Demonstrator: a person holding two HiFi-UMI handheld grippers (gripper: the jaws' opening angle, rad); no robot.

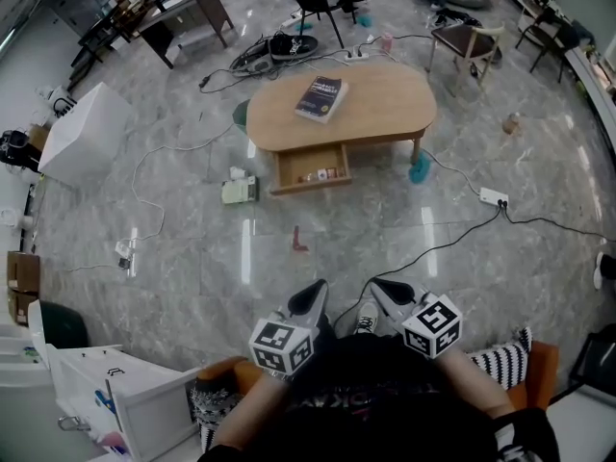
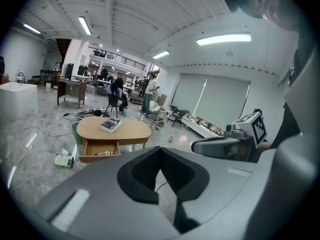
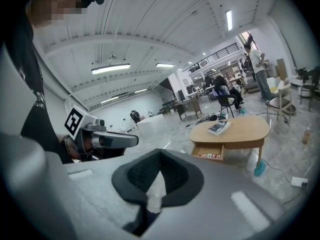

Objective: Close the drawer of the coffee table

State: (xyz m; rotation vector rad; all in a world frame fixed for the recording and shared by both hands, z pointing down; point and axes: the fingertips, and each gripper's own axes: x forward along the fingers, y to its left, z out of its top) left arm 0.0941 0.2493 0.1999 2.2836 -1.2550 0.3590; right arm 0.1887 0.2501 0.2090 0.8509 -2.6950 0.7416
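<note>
An oval wooden coffee table (image 1: 385, 104) stands across the room on the marble floor, a dark book (image 1: 321, 98) on its top. Its drawer (image 1: 310, 168) is pulled out toward me, with small items inside. The drawer (image 2: 99, 150) shows in the left gripper view and again as the drawer (image 3: 210, 152) in the right gripper view. My left gripper (image 1: 314, 297) and right gripper (image 1: 385, 291) are held close to my body, far from the table, side by side. Both are shut with nothing in them.
Cables (image 1: 452, 243) and a power strip (image 1: 493, 197) trail over the floor right of the table. A small white box (image 1: 239, 190) lies left of the drawer, a white cabinet (image 1: 82, 135) further left. Chairs (image 1: 467, 41) stand behind the table.
</note>
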